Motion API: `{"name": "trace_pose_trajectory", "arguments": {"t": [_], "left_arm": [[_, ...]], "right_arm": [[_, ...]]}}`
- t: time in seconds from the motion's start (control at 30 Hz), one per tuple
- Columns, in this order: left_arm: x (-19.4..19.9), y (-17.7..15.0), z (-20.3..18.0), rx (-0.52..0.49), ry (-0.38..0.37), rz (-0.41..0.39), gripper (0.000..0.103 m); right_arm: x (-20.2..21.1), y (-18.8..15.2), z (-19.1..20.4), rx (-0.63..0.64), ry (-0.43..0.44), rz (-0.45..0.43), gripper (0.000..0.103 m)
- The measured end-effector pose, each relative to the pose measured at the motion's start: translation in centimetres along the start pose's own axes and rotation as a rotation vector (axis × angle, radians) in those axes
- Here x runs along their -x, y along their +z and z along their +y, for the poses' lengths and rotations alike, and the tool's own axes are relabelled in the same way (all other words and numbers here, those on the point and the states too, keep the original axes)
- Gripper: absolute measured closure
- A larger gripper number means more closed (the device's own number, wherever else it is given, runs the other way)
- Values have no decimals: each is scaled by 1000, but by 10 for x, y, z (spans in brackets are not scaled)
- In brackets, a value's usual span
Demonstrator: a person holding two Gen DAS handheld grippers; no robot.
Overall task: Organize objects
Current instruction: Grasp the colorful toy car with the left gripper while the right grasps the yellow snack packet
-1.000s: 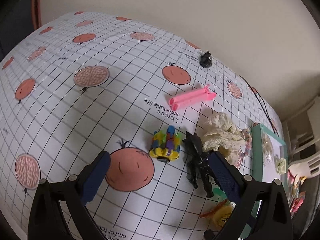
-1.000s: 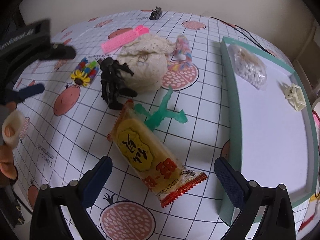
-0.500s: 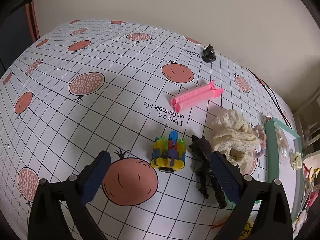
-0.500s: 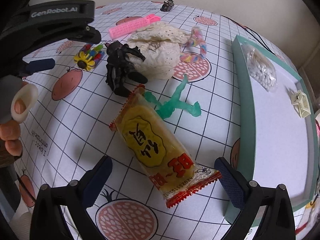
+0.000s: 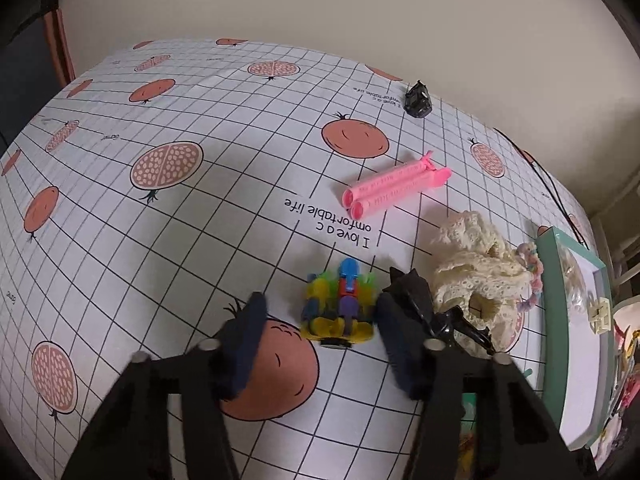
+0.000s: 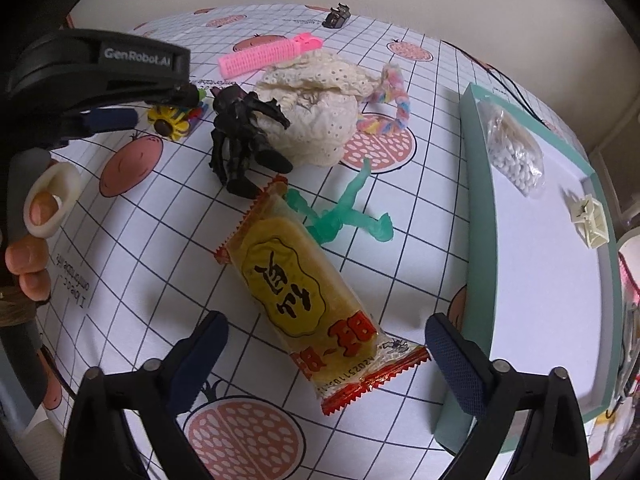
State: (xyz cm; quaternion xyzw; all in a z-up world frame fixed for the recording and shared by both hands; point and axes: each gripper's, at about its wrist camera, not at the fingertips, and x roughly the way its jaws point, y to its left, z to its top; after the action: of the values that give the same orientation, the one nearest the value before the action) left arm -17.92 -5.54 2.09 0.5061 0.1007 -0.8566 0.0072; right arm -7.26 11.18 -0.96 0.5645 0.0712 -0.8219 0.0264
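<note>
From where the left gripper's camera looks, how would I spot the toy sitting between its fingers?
Start at the heap of cream lace cloth on the pomegranate-print tablecloth. Left of it lies a glossy black spiky figure, then the toy: a small multicoloured plastic block cluster. It alone mixes yellow, blue, red and purple.

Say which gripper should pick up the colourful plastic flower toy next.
Left. The left gripper is open with the colourful plastic flower toy between its fingertips. The right gripper hangs open over the yellow snack packet, farther from the toy.

Multicoloured block toy (image 5: 340, 308) on tablecloth beside black figure (image 5: 432, 312)
</note>
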Motion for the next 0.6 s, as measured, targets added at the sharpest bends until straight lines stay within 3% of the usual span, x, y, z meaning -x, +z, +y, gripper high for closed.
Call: {"name": "trace_pose_trajectory", "arguments": {"t": [0.13,0.37,0.6], "left_arm": [[0,0,-2,-12,-11,7,65],[1,0,-3,-16,-10,8,65],[3,0,-3,-20,-8,6,66]], "right_arm": [[0,1,1,-3,9,5,12],[8,5,-1,8,8,-2,32],[3,3,13,38,17,-6,42]]}}
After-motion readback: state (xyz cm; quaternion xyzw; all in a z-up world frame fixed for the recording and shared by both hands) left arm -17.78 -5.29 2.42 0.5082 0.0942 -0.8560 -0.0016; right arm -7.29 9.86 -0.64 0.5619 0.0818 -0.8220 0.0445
